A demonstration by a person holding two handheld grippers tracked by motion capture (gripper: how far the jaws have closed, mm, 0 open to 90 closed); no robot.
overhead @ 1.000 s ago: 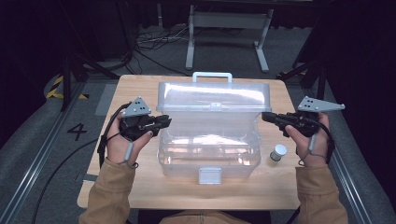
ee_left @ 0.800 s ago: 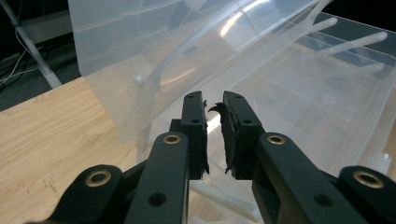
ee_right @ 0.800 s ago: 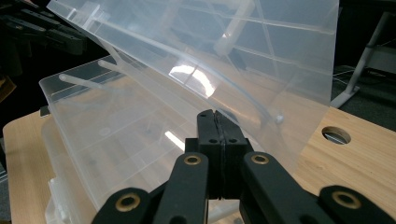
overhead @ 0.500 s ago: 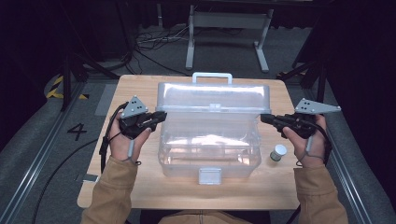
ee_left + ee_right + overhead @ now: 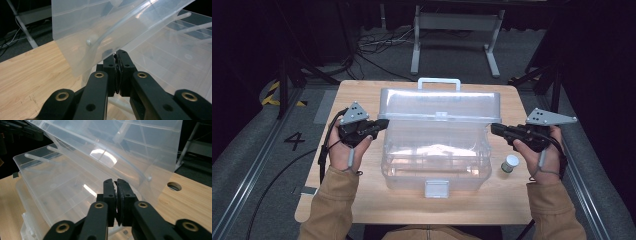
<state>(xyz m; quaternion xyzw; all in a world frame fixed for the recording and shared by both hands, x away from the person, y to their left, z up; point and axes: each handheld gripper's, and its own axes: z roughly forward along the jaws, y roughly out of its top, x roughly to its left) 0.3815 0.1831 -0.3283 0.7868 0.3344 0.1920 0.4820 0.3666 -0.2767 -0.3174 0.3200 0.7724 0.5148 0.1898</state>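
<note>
A wooden table (image 5: 362, 210) fills the middle of the high view. At its centre sits a clear plastic storage box (image 5: 435, 160), its long axis running left to right across the frame, its hinged lid (image 5: 440, 106) tilted up toward the top of the frame. A small white-capped jar (image 5: 511, 163) stands just right of the box, lower right.

The left gripper (image 5: 382, 124) sits at the box's left end, the right gripper (image 5: 495, 129) at its right end, each pointing inward and about equally near.

Both pairs of jaws stand together with nothing between them; the left's have just been closing, the right's opening slightly. Compared with a second ago, the left gripper's tip has backed off the box's side.
</note>
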